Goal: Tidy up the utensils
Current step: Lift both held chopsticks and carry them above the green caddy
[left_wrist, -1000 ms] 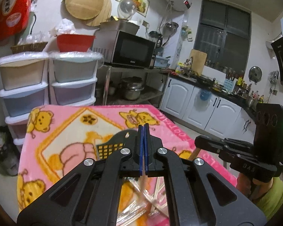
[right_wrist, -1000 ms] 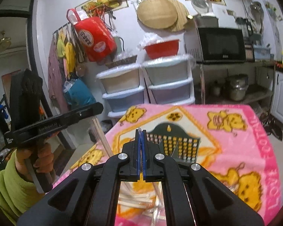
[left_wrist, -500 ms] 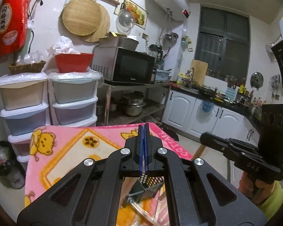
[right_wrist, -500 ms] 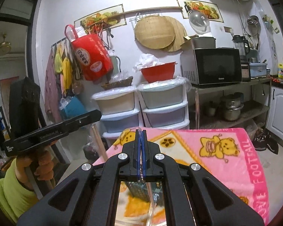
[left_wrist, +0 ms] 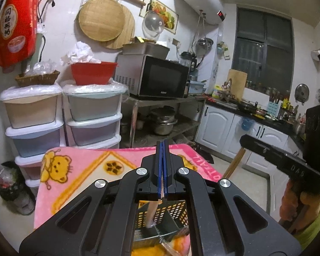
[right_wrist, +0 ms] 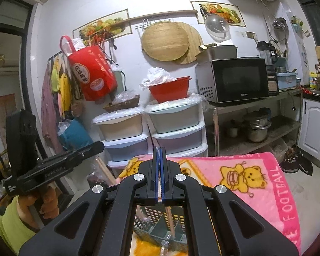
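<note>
1. The left gripper (left_wrist: 162, 170) is pinching a thin pale stick, probably a chopstick (left_wrist: 152, 212), between pressed-together blue pads; the stick is hanging down from the pads, its lower end dipping into the left compartment of the perforated utensil basket (left_wrist: 148, 217) below.
2. The utensil basket is sitting on the pink bear blanket (left_wrist: 79, 170) that is covering the table, directly under both grippers, with a divider splitting it into compartments.
3. In the right wrist view, the right gripper (right_wrist: 159, 170) is also clamping a thin stick (right_wrist: 170, 221), apparently a second chopstick, with its jaws pressed together on it; this one is slanting down into the basket near the middle divider, though which compartment it is ending in cannot be told.
4. A loose clear wrapper or utensil end (right_wrist: 164, 245) is lying just in front of the basket, too blurred to identify.
5. Judging by this, the step in hand is dropping chopsticks upright into the basket.
6. The next move is probably calling for each gripper to line its stick over one compartment, lower it until the tip is resting inside, then spread the jaws without tipping the basket.
</note>
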A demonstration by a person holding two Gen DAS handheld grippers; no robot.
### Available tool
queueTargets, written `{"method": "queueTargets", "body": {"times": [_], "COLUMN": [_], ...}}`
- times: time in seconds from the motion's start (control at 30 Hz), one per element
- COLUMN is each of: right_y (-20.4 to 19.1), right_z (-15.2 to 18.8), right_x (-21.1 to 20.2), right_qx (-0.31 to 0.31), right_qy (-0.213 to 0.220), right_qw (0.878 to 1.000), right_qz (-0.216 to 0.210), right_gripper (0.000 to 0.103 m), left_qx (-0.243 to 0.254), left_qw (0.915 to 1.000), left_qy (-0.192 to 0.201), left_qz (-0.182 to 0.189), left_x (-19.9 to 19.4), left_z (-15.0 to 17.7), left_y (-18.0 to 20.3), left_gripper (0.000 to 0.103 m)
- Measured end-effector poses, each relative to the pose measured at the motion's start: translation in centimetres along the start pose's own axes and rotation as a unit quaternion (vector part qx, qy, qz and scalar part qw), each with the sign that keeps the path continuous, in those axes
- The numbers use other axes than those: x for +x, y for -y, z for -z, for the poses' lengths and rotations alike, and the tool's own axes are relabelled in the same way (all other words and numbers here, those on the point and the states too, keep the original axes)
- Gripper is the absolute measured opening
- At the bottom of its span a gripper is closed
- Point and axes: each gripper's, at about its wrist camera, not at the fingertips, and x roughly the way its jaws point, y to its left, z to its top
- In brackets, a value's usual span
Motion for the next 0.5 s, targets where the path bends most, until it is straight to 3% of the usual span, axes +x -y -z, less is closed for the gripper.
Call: {"method": "queueTargets", "body": {"times": [0.5], "right_y": [2.9], "right_z": [4.5], "right_x": [4.6], "right_qx": [0.040], "right_qy": [-0.067], "right_qw": [0.997], "right_qz": [0.018], "right_gripper": [0.002], "left_qx": [-0.033], "left_qw": [0.9981], "left_qy": [-0.053], "left_qz": [-0.003], "left_x": [4.1], "left_z": [4.7], "left_y": [-2.1], "left_gripper": [0.000]}}
